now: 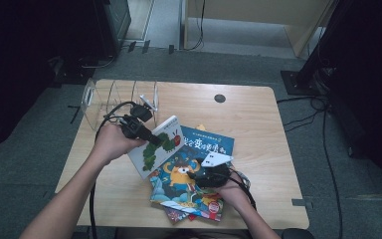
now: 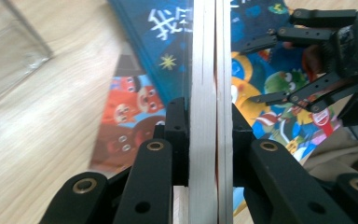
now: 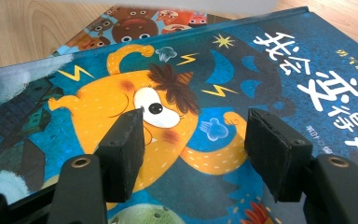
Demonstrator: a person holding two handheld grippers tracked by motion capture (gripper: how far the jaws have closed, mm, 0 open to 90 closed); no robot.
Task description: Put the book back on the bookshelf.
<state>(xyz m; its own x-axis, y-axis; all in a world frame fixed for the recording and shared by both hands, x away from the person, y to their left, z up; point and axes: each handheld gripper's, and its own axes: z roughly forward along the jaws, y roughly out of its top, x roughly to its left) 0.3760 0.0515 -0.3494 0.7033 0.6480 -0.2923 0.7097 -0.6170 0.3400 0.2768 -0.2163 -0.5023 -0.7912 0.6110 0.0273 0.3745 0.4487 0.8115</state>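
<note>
My left gripper (image 1: 153, 140) is shut on a white picture book with a green caterpillar on its cover (image 1: 160, 148) and holds it tilted above the table. In the left gripper view the book's pale edge (image 2: 205, 70) runs straight up between the pads. A blue book with an orange monster (image 1: 184, 177) tops a small stack on the table. My right gripper (image 1: 199, 175) hovers just over that blue cover (image 3: 261, 60), open (image 3: 193, 135), with nothing between its pads. The right gripper (image 2: 266, 70) also appears in the left gripper view, beyond the held book.
A clear acrylic rack (image 1: 113, 97) stands at the table's far left corner. Under the blue book lies another with red cartoon figures (image 2: 126, 121). The wooden table (image 1: 263, 124) has a round cable hole (image 1: 220, 98) near its far edge. Cables trail across the floor at right.
</note>
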